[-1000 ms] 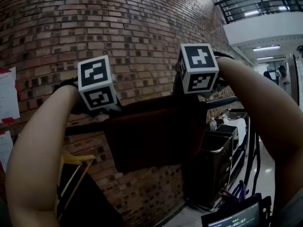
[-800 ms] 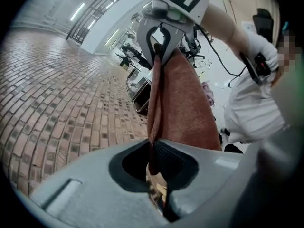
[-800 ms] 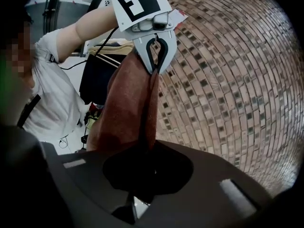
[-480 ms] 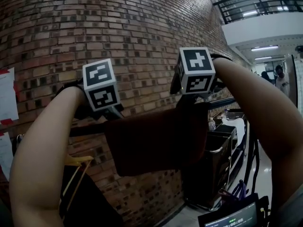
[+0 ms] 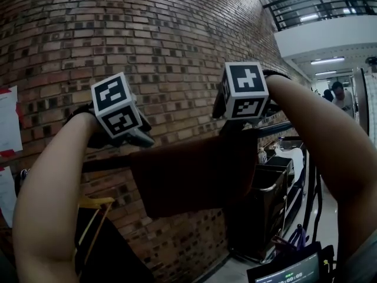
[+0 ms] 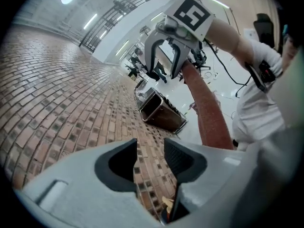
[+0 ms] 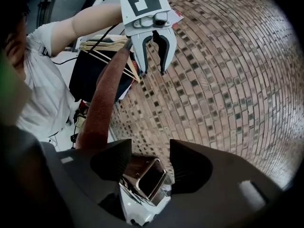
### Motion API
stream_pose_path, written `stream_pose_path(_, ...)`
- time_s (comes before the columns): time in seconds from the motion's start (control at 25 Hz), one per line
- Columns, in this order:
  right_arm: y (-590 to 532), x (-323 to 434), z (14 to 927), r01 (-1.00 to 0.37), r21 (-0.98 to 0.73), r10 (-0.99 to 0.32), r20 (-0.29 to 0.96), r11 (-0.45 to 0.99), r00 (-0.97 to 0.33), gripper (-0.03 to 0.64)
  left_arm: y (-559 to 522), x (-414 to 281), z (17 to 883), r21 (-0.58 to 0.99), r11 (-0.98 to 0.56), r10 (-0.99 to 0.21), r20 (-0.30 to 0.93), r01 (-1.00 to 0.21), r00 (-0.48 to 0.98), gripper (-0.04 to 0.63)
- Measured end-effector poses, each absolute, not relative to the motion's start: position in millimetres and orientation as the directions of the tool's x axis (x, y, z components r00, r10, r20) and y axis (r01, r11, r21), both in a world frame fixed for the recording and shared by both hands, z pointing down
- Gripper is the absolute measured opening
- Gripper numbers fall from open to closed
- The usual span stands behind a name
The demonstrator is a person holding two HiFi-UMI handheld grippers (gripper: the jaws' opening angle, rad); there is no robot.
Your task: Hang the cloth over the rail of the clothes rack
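Now my left claw [image 6: 150, 147] is opening, its jaws wide apart, with nothing in them; only the brick wall [image 5: 153, 34] shows through the gap. My right claw [image 7: 150, 146] is opening too, jaws spread and empty, and between them I see a bin [image 7: 149, 177] far below by the wall. The cloth [image 5: 194, 175], dark reddish brown, hangs draped over the rail [image 5: 103, 163], its near half falling flat on my side. The rail runs across in front of the wall. My left claw is at the cloth's upper left corner and my right at its upper right corner. I cannot tell whether either touches the fabric.
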State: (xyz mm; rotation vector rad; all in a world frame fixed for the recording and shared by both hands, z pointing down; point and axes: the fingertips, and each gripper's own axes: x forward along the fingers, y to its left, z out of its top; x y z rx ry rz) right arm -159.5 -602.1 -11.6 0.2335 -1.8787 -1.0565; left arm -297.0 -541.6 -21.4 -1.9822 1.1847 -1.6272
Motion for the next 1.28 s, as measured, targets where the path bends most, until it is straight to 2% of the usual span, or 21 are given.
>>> stream_pose_path(0.08,-601.4,-158.2,-11.6,0.258,0.753,-0.55,0.63,0.605,-0.548,0.23,-542.3,-295.9,-25.8,-0.718,-0.582,-0.777,0.63,-0.381,-0.001,0.157)
stream_pose_path(0.12,-600.2,-157.5,-12.1,0.262,0.758,-0.551,0.625,0.597,-0.553,0.113,-542.3,-295.9,-28.0,-0.736,-0.567,-0.789,0.614,-0.37,-0.01,0.034)
stream_pose_path(0.16,-598.8,-157.7,-14.2,0.262,0.769,-0.554,0.612,0.583,-0.565,0.004,-542.3,-296.1,-30.3,-0.752,-0.552,-0.802,0.597,-0.362,-0.017,0.002)
stream_pose_path(0.44,-578.8,-163.6,-61.9,0.09,0.918,-0.624,0.331,0.386,-0.708,0.0,-527.2,-292.1,-67.2,-0.878,-0.341,-0.93,0.366,-0.336,-0.013,0.002)
stream_pose_path(0.68,-528.1,-161.8,-66.1,0.009,0.926,-0.59,0.249,0.378,-0.768,0.0,-488.7,-273.7,-75.5,-0.896,-0.263,-0.964,0.258,-0.358,0.062,0.002)
stream_pose_path(0.88,-478.1,-154.6,-54.8,-0.049,0.926,-0.568,0.187,0.374,-0.801,0.0,-447.1,-240.0,-56.8,-0.889,-0.284,-0.957,0.238,-0.36,0.167,0.002)
stream_pose_path(1.0,-441.6,-147.8,-26.4,-0.082,0.901,-0.509,0.163,0.425,-0.845,0.0,-417.8,-220.5,-35.5,-0.874,-0.271,-0.954,0.189,-0.404,0.231,0.002)
stream_pose_path(1.12,-408.2,-135.0,29.7,-0.072,0.838,-0.418,0.195,0.541,-0.887,0.001,-390.8,-189.0,5.5,-0.828,-0.303,-0.931,0.152,-0.472,0.331,0.002)
stream_pose_path(1.28,-372.3,-103.3,130.6,-0.035,0.698,-0.313,0.274,0.715,-0.909,0.0,-355.8,-131.3,104.3,-0.757,-0.451,-0.862,0.231,-0.474,0.452,0.002)
